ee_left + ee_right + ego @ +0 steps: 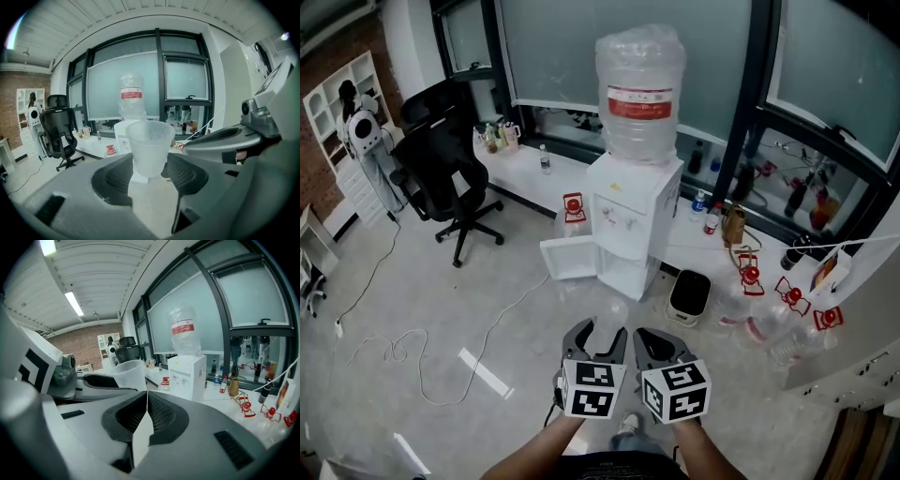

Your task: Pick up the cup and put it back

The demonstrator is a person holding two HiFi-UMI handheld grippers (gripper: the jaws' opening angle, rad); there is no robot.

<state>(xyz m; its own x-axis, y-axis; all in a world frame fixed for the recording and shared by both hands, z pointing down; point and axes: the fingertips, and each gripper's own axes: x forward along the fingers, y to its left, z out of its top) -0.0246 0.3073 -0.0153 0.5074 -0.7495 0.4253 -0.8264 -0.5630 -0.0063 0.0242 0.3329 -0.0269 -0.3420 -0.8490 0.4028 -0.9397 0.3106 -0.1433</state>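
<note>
A clear plastic cup (150, 146) stands upright between the jaws of my left gripper (150, 165), which is shut on its lower half. In the head view the cup (614, 311) shows only faintly, just beyond the left gripper (600, 331) and above the floor. My right gripper (645, 337) is held close beside the left one. Its jaws meet with nothing between them (146, 397). The right gripper view also catches the cup (130, 375) to its left. A white water dispenser (636, 220) with a large bottle (640, 94) on top stands ahead, its lower door (569, 258) swung open.
A black office chair (445, 178) stands at the left, with cables (412, 347) trailing over the floor. A low white ledge (525, 164) runs along the windows and carries bottles and red-topped items (750, 274). A small dark-topped bin (689, 295) sits right of the dispenser.
</note>
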